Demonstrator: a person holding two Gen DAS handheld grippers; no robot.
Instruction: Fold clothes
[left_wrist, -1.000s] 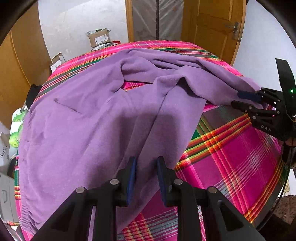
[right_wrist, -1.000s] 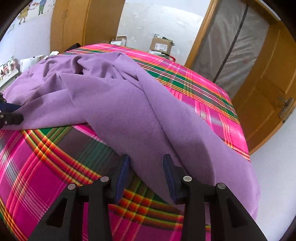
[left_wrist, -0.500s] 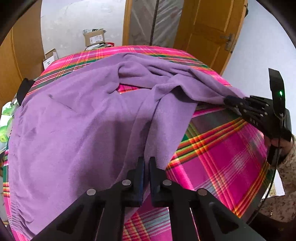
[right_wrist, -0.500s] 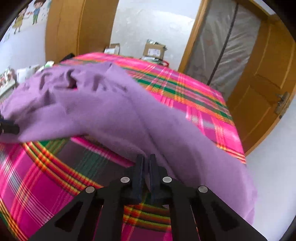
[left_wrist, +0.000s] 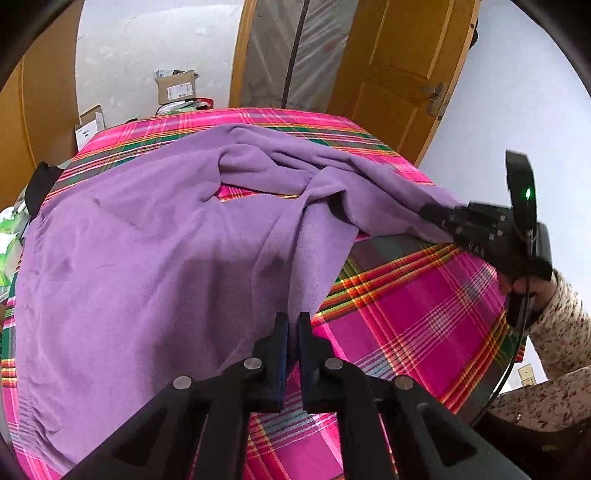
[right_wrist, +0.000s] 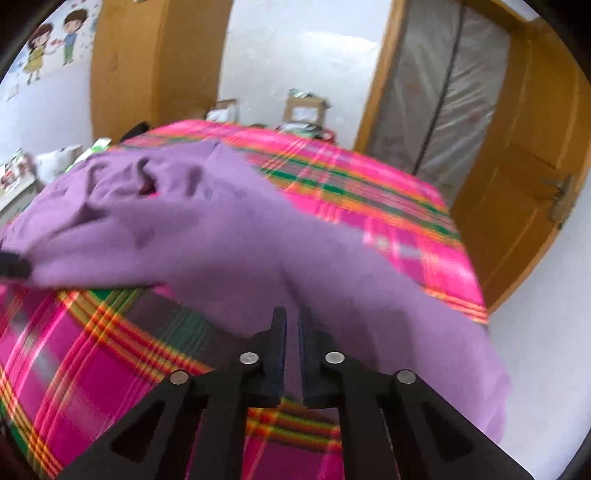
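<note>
Left wrist: left gripper (left_wrist: 291, 325) clamped on purple garment (left_wrist: 155, 258) edge; right gripper (right_wrist: 291, 325) w/ jaws opening around hem. Step: pre-fold pickup. Next move likely needed even lift.

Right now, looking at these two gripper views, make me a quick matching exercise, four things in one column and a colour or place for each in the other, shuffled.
Things:
1. garment
2. bedspread
3. door
4. cardboard box

Descriptions:
A. pink plaid
B. on the floor past the far end of the bed
C. plain purple, spread over the bed
D. orange-brown wood with a metal handle

Pairs: 1-C, 2-A, 3-D, 4-B
</note>
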